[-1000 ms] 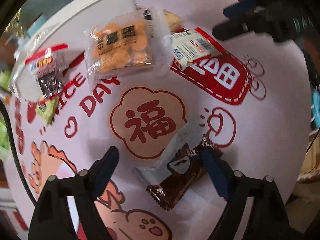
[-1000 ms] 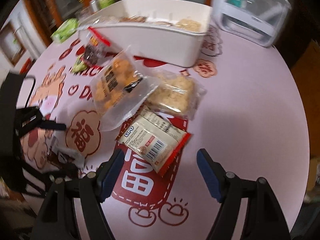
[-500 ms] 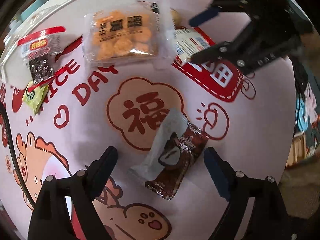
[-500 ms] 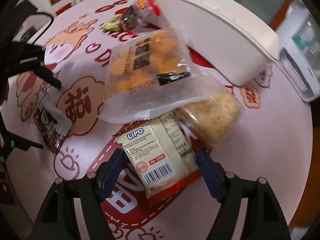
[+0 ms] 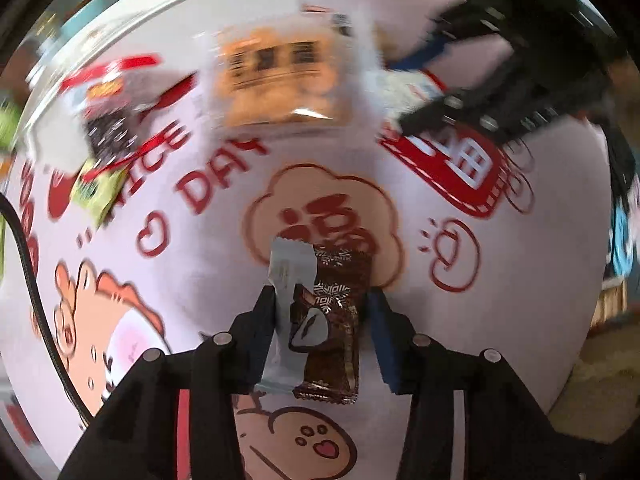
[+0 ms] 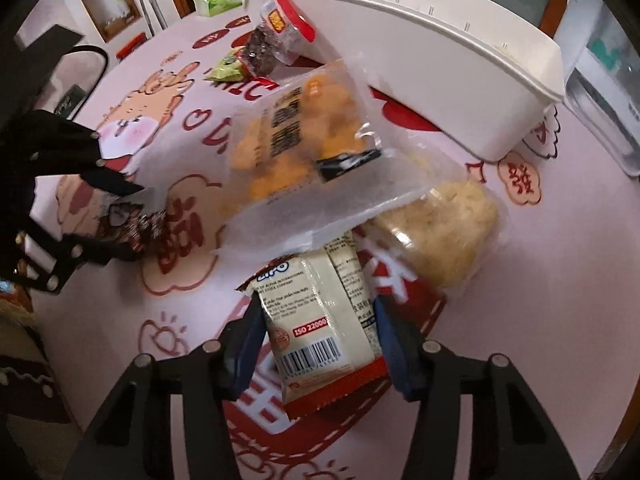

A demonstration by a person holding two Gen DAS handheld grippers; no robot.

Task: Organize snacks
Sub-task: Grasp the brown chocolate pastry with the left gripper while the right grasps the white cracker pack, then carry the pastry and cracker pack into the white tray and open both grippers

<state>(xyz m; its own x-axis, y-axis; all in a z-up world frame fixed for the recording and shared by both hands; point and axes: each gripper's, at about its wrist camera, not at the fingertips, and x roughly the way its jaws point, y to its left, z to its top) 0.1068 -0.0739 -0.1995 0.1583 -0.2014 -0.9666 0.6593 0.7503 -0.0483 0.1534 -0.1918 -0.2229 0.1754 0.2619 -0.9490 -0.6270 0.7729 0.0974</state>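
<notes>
Left gripper (image 5: 322,312) jaws just closing, clamped on brown chocolate packet (image 5: 334,320), right gripper (image 6: 316,332) jaws just closing, gripping cream Lipo biscuit packet (image 6: 320,320), both over pink printed tablecloth (image 6: 540,300)

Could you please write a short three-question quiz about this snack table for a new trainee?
1. True or false: the left gripper has the brown chocolate wafer packet between its fingers.
2. What lies between the fingers of the right gripper?
A. the green packet
B. the Lipo biscuit packet
C. the orange puff bag
3. Which snack covers the top edge of the Lipo biscuit packet?

Key
1. True. Its fingers have just been closing, and the packet is between them.
2. B. The fingers have just been closing, and the packet lies between them.
3. The orange puff bag, which lies in front of the white bin.
</notes>
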